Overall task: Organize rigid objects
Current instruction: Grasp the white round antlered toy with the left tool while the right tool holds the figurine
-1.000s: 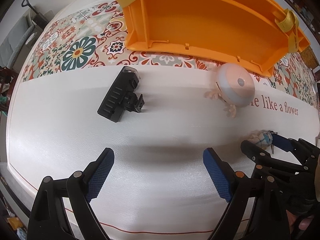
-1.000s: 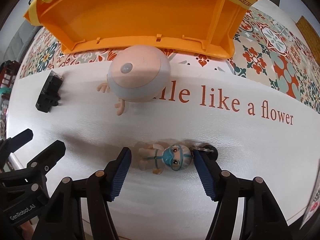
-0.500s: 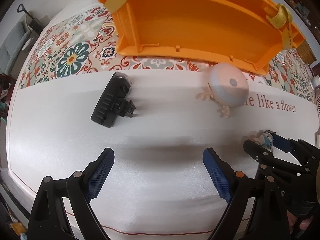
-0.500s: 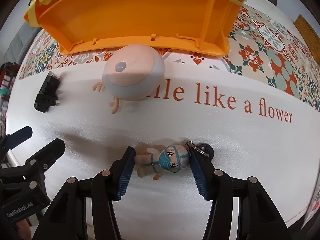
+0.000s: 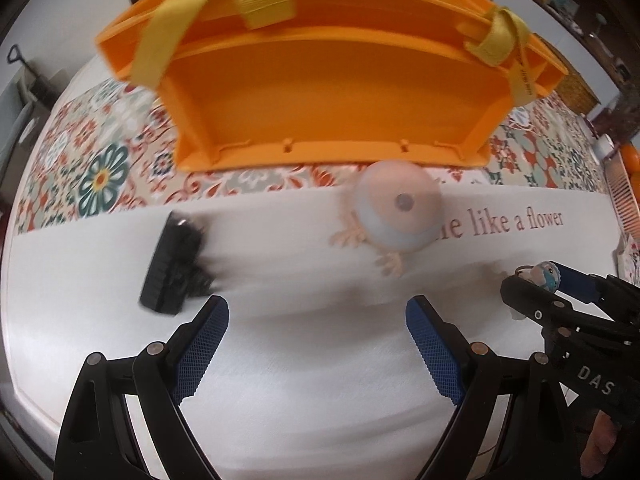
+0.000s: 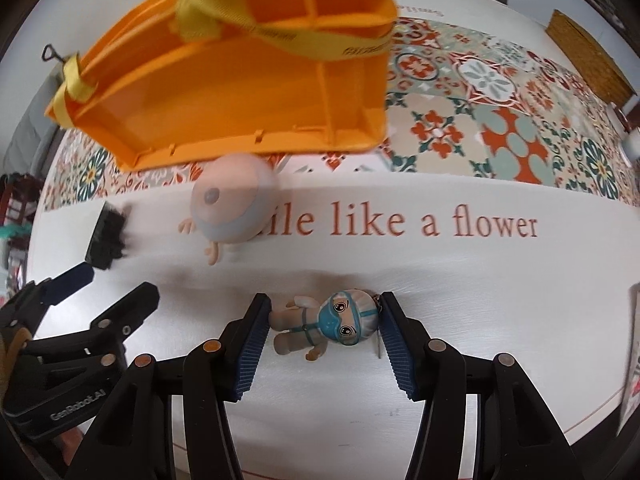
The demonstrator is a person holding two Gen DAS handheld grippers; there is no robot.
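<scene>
1. The right tool (image 6: 322,334) is pointing steeply down at the desk (image 6: 460,312), its blue-padded jaws clenched on the small plastic keychain figure in a teal mask and goggles (image 6: 332,322). One pad is against the feet at 9 o'clock and the other against the head at 3 o'clock. The jaws have just been closing on the figure, which is lying crosswise between them.
2. By my reading, the step in hand is the pick-up of this figure. The next move is calling for a steady lift and a carry toward 12 o'clock, high enough to clear the bin's near wall, then a release inside.
3. The left tool (image 5: 316,344) is also aiming steeply downward, its jaws spread wide and grasping nothing, with only bare white desk between them.
4. Just past its left finger, at 10 o'clock, a black ribbed plastic clip-like block (image 5: 172,268) is lying flat and blurred. It looks like the natural target for this tool.
5. Farther off, toward 12 o'clock, a round pale-pink and grey plastic toy with small splayed feet (image 5: 394,210) is sitting just in front of the bin.
6. Farthest, the orange plastic storage bin with yellow webbing straps (image 5: 344,92) is standing on the patterned part of the cloth. Its front compartment is showing nothing inside, and the inner dividers are showing in the right wrist view.
</scene>
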